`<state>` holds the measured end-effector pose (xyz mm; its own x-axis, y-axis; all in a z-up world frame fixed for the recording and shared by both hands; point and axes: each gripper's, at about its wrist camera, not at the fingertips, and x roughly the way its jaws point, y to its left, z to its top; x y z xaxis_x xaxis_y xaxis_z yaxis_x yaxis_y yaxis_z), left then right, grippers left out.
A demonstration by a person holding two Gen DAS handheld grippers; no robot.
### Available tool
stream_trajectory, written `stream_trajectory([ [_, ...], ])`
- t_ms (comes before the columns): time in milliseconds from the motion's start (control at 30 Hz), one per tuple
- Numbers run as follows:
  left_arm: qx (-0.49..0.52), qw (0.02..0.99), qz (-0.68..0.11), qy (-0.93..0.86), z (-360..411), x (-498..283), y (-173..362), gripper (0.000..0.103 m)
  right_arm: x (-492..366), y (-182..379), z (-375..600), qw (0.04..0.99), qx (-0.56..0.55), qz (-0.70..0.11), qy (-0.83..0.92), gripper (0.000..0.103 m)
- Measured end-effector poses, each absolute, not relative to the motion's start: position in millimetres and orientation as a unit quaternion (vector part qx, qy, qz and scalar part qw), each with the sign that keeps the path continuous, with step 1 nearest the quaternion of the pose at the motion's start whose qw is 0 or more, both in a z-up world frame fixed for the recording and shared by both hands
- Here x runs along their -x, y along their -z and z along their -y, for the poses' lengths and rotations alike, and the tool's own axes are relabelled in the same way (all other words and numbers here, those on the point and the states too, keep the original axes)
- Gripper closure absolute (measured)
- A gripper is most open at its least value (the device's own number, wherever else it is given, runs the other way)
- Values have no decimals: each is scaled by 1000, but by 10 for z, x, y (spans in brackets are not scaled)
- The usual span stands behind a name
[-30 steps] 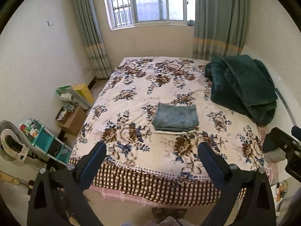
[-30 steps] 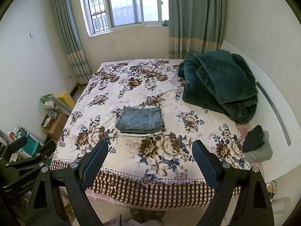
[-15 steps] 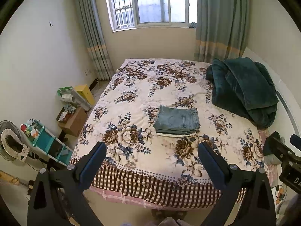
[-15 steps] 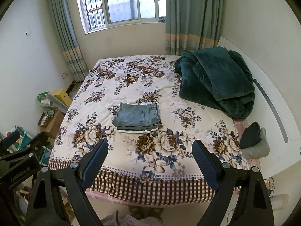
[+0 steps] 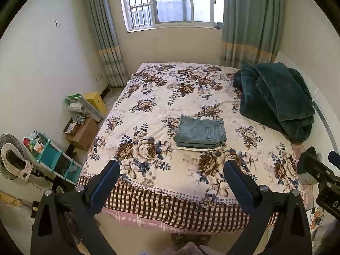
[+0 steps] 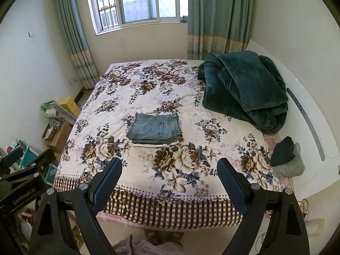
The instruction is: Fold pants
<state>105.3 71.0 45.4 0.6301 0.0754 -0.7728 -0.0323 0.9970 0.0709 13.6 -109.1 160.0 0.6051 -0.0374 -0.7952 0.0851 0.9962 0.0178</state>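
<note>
A pair of faded blue jeans [image 5: 200, 132] lies folded into a neat rectangular stack near the middle of the floral bed [image 5: 148, 97]; it also shows in the right wrist view [image 6: 155, 128]. My left gripper [image 5: 172, 165] is open and empty, held back beyond the foot of the bed. My right gripper [image 6: 170, 163] is open and empty too, at about the same distance. Part of the right gripper's body [image 5: 318, 176] shows at the right edge of the left wrist view, and the left gripper's body [image 6: 23, 180] shows at the left edge of the right wrist view.
A dark green blanket [image 6: 244, 89] is heaped at the bed's far right. Cardboard boxes [image 5: 82, 131], a teal shelf [image 5: 48, 155] and a fan [image 5: 10, 161] stand on the floor left of the bed. A dark garment on a grey cushion [image 6: 284, 157] lies at the right. A window with curtains [image 6: 138, 2] is behind.
Both grippers have drawn slightly back and up from the bed, so the bed and jeans look smaller. The jeans have not moved. Both grippers stay open.
</note>
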Motion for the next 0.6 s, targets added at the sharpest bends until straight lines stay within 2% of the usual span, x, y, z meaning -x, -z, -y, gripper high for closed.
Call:
stream_trajectory([
  [600,-24,903,-428,-31,-700,-1087,-538,3,-171,-1583,1096,896,-30,-442,30,10],
])
